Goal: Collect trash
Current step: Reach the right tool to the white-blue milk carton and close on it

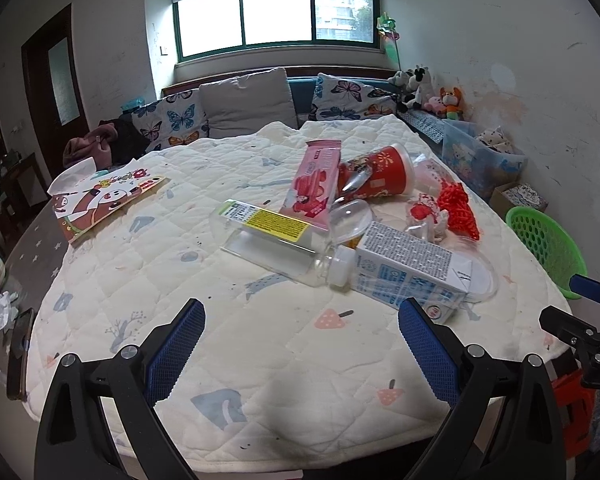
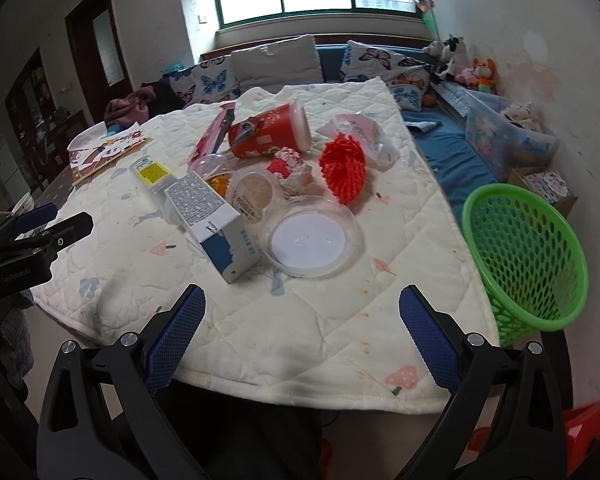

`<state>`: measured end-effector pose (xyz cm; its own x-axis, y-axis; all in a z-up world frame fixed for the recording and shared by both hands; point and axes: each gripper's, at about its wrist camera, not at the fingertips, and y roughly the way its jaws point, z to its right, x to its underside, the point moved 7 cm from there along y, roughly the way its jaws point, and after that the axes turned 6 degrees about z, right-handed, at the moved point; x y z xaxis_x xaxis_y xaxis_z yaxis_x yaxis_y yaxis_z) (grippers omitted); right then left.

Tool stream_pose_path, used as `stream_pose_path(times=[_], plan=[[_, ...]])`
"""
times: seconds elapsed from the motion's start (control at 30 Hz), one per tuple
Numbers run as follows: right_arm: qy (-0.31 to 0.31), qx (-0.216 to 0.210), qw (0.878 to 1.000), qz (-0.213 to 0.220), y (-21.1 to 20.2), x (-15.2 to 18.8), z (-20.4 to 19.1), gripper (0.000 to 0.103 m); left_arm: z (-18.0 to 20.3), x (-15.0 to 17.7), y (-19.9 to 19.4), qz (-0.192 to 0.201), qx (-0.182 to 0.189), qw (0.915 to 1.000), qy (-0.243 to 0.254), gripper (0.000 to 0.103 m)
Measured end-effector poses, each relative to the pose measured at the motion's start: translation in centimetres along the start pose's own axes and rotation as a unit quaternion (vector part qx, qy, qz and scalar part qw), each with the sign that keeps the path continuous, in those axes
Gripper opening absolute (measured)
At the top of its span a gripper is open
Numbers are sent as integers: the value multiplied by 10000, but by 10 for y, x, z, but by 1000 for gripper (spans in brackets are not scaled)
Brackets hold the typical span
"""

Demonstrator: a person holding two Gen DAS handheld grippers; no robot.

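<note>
This is a lived-in home, a family room with a child about. A bench under the window (image 1: pixel 276 16) carries butterfly cushions (image 1: pixel 176 120) and stuffed toys (image 1: pixel 428 88), a quilted cloth (image 1: pixel 180 280) with a childish print covers the surface, and a wooden door (image 1: pixel 56 92) leads onward.

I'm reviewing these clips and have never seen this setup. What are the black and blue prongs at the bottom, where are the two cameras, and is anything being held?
No robot here: a person holds a hand-held gripper in each hand, each with a fisheye camera looking along its two blue-padded fingers. One picture looks from the left hand-held gripper, the other from the right hand-held gripper. Both are open and hold nothing. On the quilted table cover lies trash: a milk carton, a clear bottle, a red cup, a pink wrapper and a clear lid. A green basket stands at the right.
</note>
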<state>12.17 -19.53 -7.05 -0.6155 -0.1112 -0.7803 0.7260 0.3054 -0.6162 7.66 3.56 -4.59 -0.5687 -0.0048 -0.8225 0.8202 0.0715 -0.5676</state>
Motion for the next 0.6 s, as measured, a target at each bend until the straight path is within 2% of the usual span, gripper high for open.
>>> stream_pose_path(times=[0.2, 0.33, 0.4, 0.6], plan=[[-253, -490, 9983, -183, 17, -12, -22, 88, -16, -4, 6, -33, -106, 9999, -8, 94], [-563, -849, 9944, -292, 29, -22, -43, 84, -26, -4, 12, -91, -214, 9997, 79, 88], [-754, -1029, 9912, -339, 36, -28, -56, 77, -31, -4, 16, -132, -239, 9996, 70, 88], [-1164, -1446, 9811, -554, 62, -41, -84, 70, -46, -3, 22, -192, -280, 9994, -30, 88]])
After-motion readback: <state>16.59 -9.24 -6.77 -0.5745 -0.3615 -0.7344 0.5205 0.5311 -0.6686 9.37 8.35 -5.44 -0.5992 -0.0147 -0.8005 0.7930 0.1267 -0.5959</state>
